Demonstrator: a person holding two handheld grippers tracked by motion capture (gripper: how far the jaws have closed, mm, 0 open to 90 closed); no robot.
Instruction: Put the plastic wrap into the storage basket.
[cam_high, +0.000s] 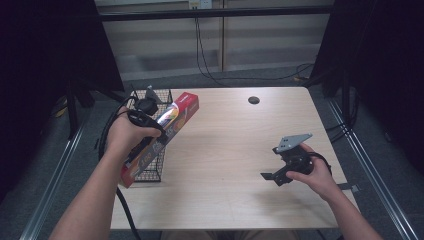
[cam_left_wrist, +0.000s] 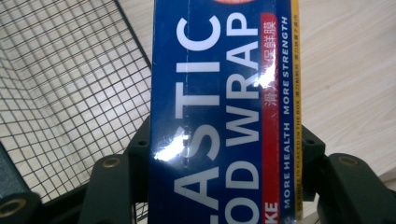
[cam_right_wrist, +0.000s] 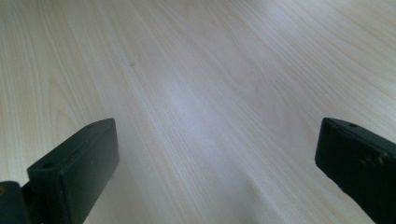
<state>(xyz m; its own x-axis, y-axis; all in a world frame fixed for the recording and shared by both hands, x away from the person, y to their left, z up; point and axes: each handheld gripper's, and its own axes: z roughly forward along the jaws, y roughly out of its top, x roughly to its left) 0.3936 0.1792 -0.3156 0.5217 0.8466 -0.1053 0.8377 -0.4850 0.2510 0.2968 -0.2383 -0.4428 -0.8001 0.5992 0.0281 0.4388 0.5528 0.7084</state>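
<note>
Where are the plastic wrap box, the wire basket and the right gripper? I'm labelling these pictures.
plastic wrap box (cam_left_wrist: 224, 112): left gripper view, on its blue printed face.
wire basket (cam_left_wrist: 70, 79): left gripper view, on its mesh wall.
right gripper (cam_high: 267, 176): high view, at the tip of its jaws.

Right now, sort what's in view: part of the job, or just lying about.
In the job:
- wrap box, clamped in the left claw
- wire basket under it

Lying about:
- right claw, open over bare table
- round hole in the tabletop
</note>
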